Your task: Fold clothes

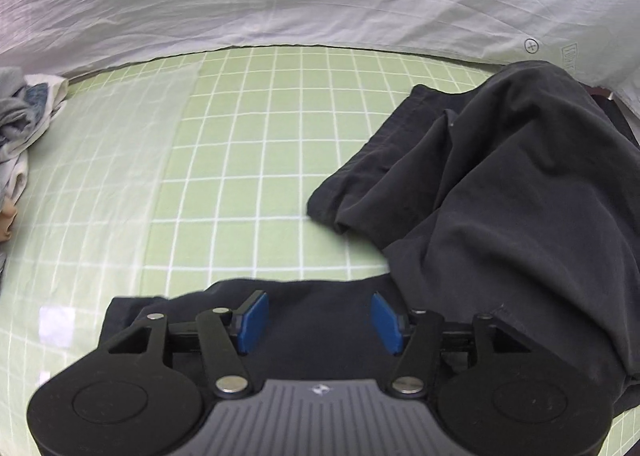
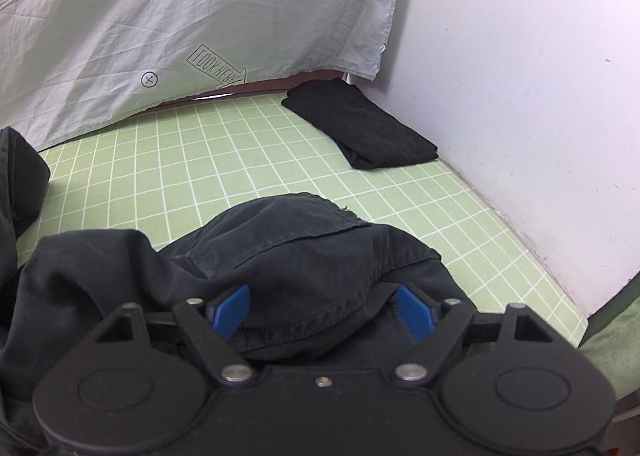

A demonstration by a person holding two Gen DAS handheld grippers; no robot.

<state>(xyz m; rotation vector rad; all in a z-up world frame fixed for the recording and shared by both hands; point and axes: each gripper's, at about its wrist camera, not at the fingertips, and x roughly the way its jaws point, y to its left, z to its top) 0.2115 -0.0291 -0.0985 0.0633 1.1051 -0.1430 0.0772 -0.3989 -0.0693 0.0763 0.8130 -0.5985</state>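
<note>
Left tongs (image 1: 319,316) wide open over dark trousers (image 1: 500,196) | right tongs (image 2: 326,316) open, straddling waistband

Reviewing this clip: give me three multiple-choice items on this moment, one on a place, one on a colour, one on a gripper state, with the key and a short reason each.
1. Where does the folded black garment lie?
A. On the grid mat by the white wall
B. On top of the crumpled light clothes
C. Between the right gripper's fingers

2. What colour is the grid mat?
A. Blue with black lines
B. Light green with white lines
C. Plain grey

3. How does the left gripper stand?
A. Shut on the dark trousers
B. Shut on nothing
C. Open, over the dark trousers

Key:
1 A: it rests flat in the far corner beside the white wall.
2 B: white lines cross a pale green surface.
3 C: its blue pads stand wide apart above the dark trousers.
</note>
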